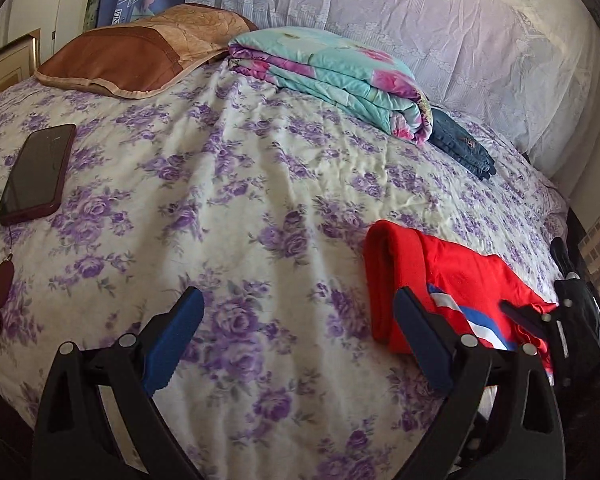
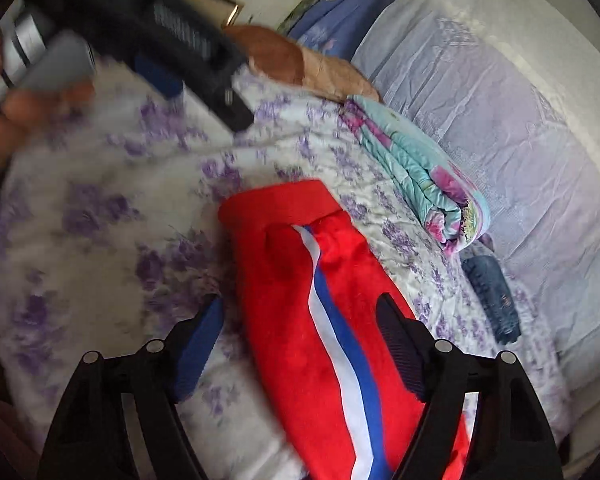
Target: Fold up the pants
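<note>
Both pairs of jaws stood spread and pinched nothing; the left gripper (image 1: 300, 340) hovered over bare floral bed (image 1: 236, 184), with the red pants (image 1: 432, 280) off to its right; the right gripper (image 2: 300, 344) hung directly above them, pads either side of the cloth but not pressing; the pants lay folded, long axis running away from the right gripper toward the quilt (image 2: 420, 184); the right hand was plainly nearer.

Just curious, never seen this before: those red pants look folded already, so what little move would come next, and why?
Probably lifting the right tool away: the red pants lie folded on the bedspread, both tools open, nothing gripped.
</note>
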{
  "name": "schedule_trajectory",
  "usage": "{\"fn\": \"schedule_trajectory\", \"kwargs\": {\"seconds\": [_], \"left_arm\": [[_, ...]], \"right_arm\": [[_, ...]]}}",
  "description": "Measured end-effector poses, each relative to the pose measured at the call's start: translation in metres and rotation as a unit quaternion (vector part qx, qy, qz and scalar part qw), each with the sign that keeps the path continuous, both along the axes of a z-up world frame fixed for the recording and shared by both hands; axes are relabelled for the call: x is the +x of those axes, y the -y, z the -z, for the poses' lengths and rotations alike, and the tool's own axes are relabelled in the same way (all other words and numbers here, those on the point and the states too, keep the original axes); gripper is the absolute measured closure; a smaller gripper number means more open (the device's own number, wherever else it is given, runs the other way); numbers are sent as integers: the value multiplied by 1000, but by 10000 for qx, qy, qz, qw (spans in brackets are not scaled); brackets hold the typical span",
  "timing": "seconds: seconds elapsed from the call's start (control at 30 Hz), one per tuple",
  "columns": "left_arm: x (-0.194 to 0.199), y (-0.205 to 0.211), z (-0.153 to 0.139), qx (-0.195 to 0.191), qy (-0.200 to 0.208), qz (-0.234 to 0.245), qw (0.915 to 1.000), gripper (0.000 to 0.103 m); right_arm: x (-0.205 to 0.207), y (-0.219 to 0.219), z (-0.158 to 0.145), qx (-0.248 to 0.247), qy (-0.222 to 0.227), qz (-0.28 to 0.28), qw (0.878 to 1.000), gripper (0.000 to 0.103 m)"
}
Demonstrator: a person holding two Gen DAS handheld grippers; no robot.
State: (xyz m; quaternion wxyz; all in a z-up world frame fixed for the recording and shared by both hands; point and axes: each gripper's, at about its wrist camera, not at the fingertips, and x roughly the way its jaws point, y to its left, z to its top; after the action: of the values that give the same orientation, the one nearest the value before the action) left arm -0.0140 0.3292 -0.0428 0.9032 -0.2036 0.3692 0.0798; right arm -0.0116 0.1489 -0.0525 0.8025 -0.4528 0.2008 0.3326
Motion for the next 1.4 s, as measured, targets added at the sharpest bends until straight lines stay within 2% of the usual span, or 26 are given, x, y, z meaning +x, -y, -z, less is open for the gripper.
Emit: {"fn": "schedule_trajectory", "kwargs": {"seconds": [0.13,0.23,0.27,0.33,0.37,0.4,0.47,0.53,0.6,0.67,0.7,0.8,0.93,1.03,1.07,1.1,1.13,1.2,1.27,1.4], "left_arm": [[4,-9,1,-117,21,115,9999,9],[12,-11,3,-273,19,276,9992,9],[15,-11,4,-302,7,326,9990,9],[21,-9,4,-316,-18,423,9986,9],[23,-8,4,-333,-25,462,9984,9],[26,-7,4,-394,-22,536,9978,9],[28,-7,3,-631,32,702,9955,9],[30,-7,3,-942,115,886,9915,9],[32,-5,3,-1444,225,1153,9825,9],[36,0,3,-1956,337,1436,9695,9],[40,4,3,-2250,391,1630,9598,9],[50,19,3,-2710,390,2053,9396,9],[69,41,12,-2860,89,2235,9318,9],[87,55,26,-3128,-177,2366,9197,12],[92,57,29,-3167,-219,2395,9175,20],[97,61,33,-3247,-290,2498,9118,45],[101,62,36,-3413,-310,2593,9029,49],[104,63,37,-3585,-282,2653,8946,56],[103,67,32,-3547,-226,2757,8931,58],[100,75,13,-3324,-69,2890,8977,61]], "right_arm": [[16,-13,7,-23,91,176,9998,26],[29,-18,11,70,-38,307,9995,26],[31,-19,12,130,-105,331,9993,29],[32,-19,14,200,-351,290,9988,54],[33,-19,15,234,-403,326,9984,71],[32,-17,14,291,-265,386,9985,81],[32,-9,9,528,-176,471,9973,89],[36,3,-3,970,-386,578,9929,90],[38,16,-14,1407,-575,698,9859,90],[37,25,-19,1637,-640,733,9817,91],[36,28,-20,1709,-664,750,9802,91],[31,30,-18,1753,-617,722,9799,90],[29,33,-18,1873,-583,726,9779,90],[24,39,-19,1962,-555,747,9761,90],[23,42,-20,2009,-550,758,9751,90],[23,45,-20,2035,-539,783,9744,91],[22,48,-20,2044,-492,854,9739,91],[22,55,-20,2127,-497,913,9716,91],[20,61,-22,2236,-469,942,9690,91],[9,66,-27,2280,-131,981,9686,89]]}}
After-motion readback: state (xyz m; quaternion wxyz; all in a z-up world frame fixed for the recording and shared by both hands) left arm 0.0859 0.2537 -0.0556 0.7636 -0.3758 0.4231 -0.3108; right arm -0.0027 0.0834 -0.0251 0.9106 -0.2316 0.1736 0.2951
